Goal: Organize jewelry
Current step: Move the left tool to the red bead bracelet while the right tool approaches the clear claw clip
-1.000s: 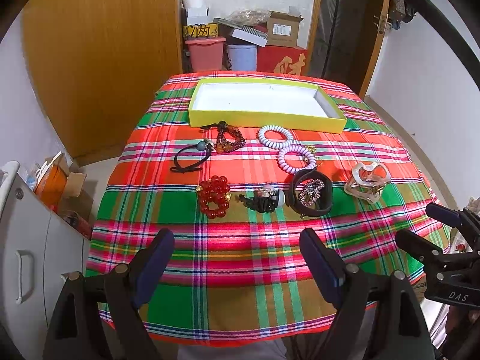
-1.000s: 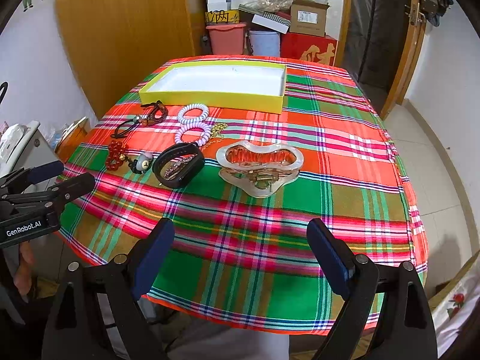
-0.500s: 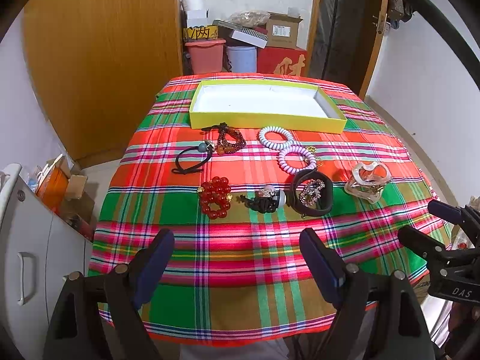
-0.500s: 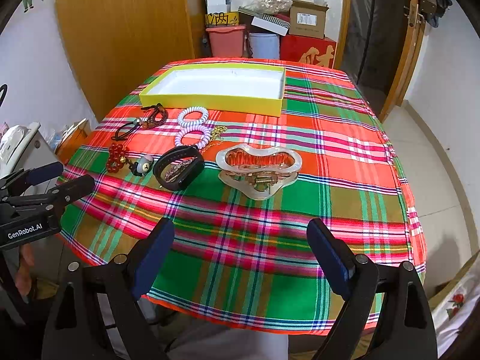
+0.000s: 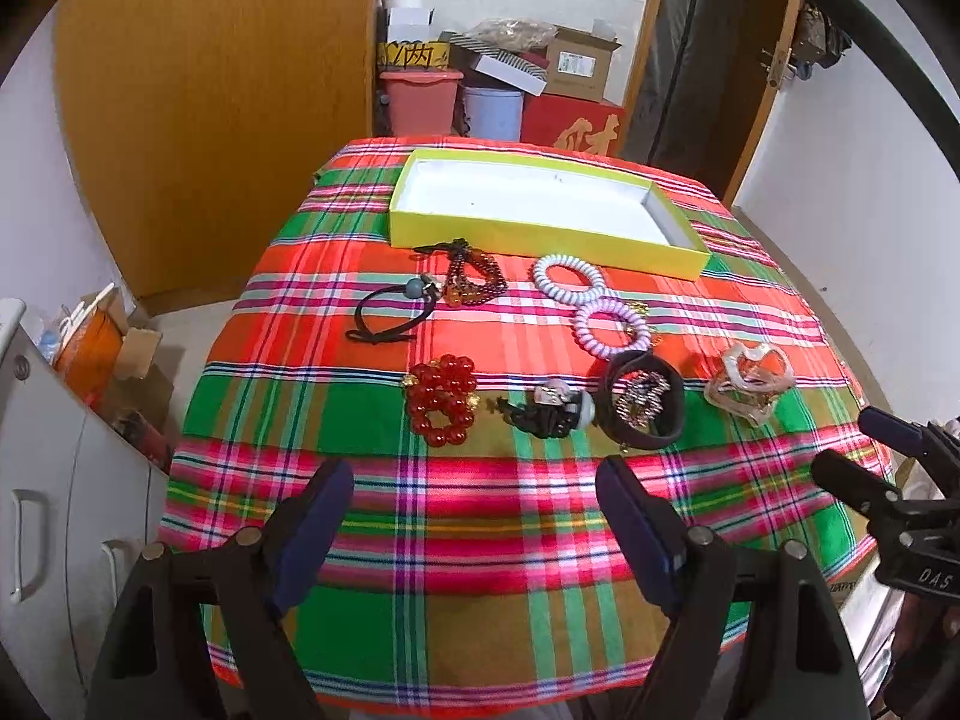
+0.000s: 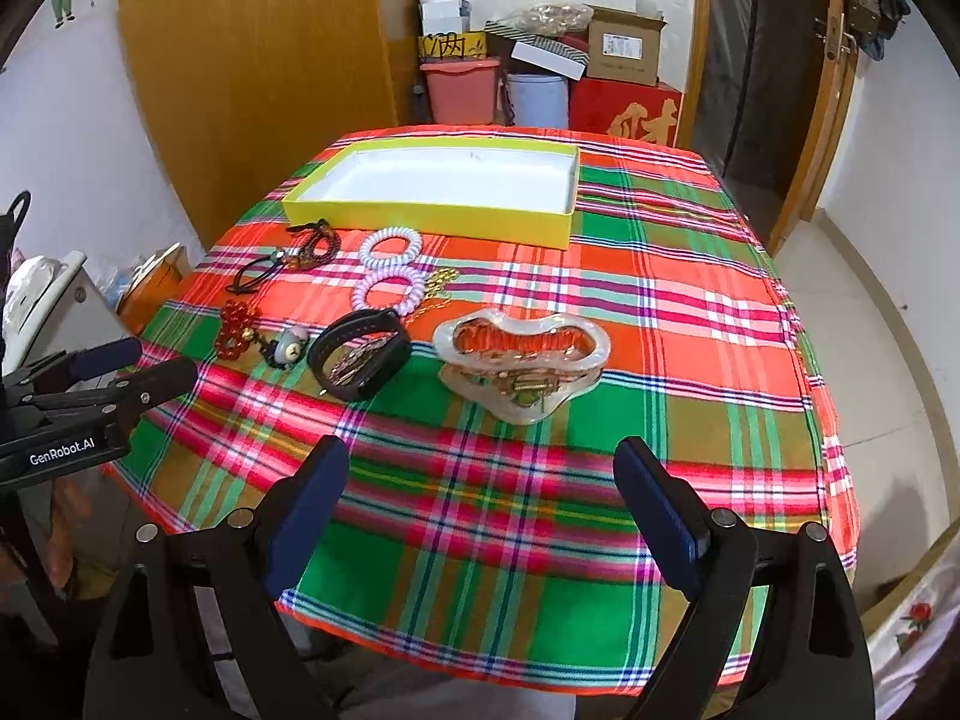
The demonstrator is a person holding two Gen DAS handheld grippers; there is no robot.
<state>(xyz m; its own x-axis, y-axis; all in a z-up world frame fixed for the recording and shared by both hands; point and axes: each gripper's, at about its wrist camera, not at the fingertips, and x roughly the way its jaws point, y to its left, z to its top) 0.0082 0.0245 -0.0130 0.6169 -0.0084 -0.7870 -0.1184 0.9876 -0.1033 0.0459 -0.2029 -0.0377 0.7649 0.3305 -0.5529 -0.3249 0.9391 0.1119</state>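
Note:
A yellow tray (image 5: 480, 228) (image 6: 420, 219) with a white floor lies empty at the far side of the plaid-covered table. In front of it lie several pieces: a dark bead bracelet (image 5: 471, 279), two white coil rings (image 5: 567, 276) (image 6: 390, 246), a red bead bracelet (image 5: 441, 399) (image 6: 235, 327), a black band (image 5: 645, 405) (image 6: 360, 354) and a clear hair claw (image 5: 750, 381) (image 6: 522, 360). My left gripper (image 5: 474, 525) is open above the near edge, short of the red beads. My right gripper (image 6: 480, 510) is open in front of the hair claw. Neither holds anything.
A black hair tie (image 5: 390, 315) and a small dark charm (image 5: 549, 411) also lie on the cloth (image 6: 660, 300). A wooden wardrobe (image 6: 252, 72) stands at the left, boxes and bins (image 6: 540, 78) behind the table, a white cabinet (image 5: 54, 480) at the near left.
Both grippers have drifted slightly back and up from the table; the jewelry sits a little farther off in both views. Nothing on the cloth has moved.

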